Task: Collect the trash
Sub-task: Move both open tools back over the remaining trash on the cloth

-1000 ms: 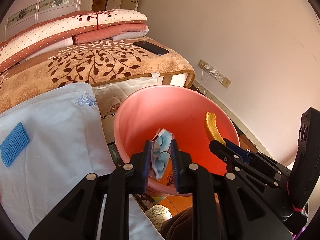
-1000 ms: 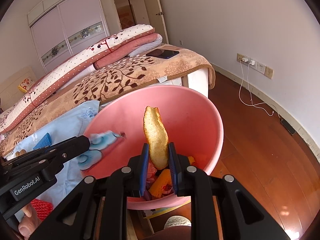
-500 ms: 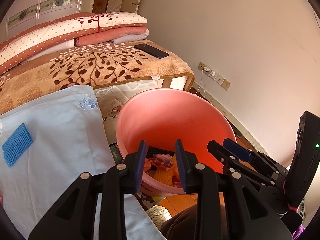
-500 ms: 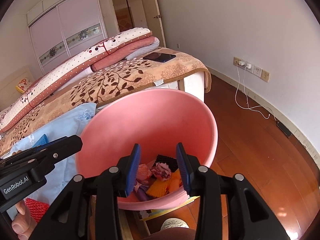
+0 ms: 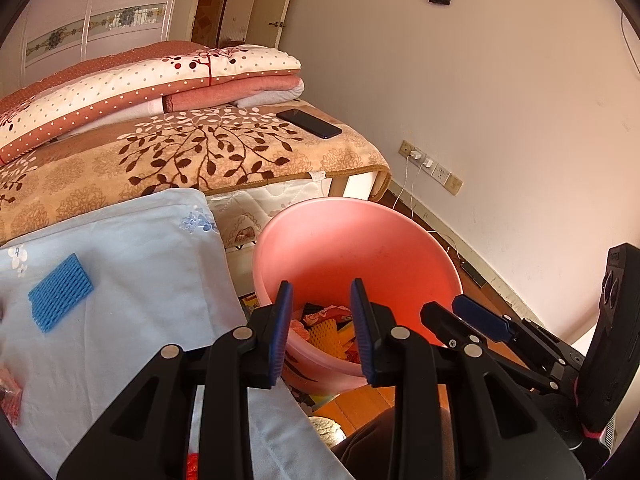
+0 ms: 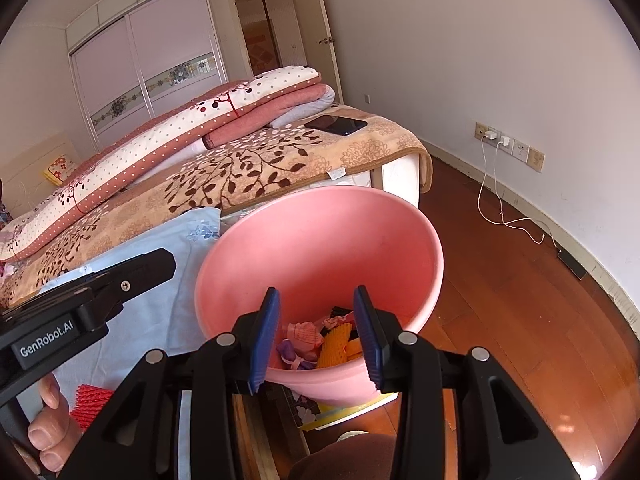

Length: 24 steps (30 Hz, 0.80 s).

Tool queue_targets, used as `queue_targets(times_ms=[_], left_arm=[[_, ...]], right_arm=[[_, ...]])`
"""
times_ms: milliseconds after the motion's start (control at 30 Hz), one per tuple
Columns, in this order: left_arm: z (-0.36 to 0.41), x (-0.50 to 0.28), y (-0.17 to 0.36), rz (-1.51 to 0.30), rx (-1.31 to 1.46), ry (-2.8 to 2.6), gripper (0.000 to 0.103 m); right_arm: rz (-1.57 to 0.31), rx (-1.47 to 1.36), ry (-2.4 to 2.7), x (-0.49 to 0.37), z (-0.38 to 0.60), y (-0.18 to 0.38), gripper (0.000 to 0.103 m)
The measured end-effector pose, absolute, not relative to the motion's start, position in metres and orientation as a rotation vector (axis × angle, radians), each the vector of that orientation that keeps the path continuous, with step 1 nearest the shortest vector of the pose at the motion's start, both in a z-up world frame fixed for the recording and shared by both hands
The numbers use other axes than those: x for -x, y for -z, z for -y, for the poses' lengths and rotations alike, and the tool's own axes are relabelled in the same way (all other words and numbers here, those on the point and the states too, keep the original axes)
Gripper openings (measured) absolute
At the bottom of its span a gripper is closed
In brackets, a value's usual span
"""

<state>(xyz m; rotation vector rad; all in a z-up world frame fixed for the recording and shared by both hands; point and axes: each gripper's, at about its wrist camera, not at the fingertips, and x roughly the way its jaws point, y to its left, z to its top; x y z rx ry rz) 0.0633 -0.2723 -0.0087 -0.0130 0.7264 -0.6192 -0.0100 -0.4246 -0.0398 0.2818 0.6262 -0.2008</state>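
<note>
As seen along the left wrist view, the left gripper point(image 5: 320, 320) hangs over the near rim of the pink bin point(image 5: 360, 240), jaws spread and empty; mixed trash point(image 5: 326, 326) lies at the bin's bottom. A blue foam net point(image 5: 60, 292) rests on the light blue sheet point(image 5: 140, 272). From the right wrist view, the right gripper point(image 6: 316, 332) is likewise parted and holds nothing above the bin point(image 6: 320, 240). A red foam net point(image 6: 92, 402) lies on the sheet beside it.

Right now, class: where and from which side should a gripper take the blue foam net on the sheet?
The blue foam net lies flat on the light blue sheet. Probably come from above and pinch across its narrow width, fingers straddling the long edges.
</note>
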Motion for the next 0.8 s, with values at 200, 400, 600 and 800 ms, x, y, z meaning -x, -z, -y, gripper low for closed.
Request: queue_targets(times_ms=[200,400,600,800], left_arm=[[0.255,-0.053,0.000,-0.696,0.003,0.594,0.030],[0.226,-0.043,-0.005,-0.679,0.015,0.566,0.030],[0.197,-0.029,-0.006,-0.662,0.012,0.533,0.030],[0.165,-0.016,-0.005,-0.648,-0.002,0.490,0.030]], right_arm=[[-0.622,-0.291,0.158,0.025,0.406,0.029,0.038],[-0.643,-0.304,0.095,0.037,0.382,0.024,0.038],[-0.669,-0.298,0.024,0.047,0.353,0.024,0.038],[-0.718,-0.268,-0.049,0.049,0.322,0.030,0.038]])
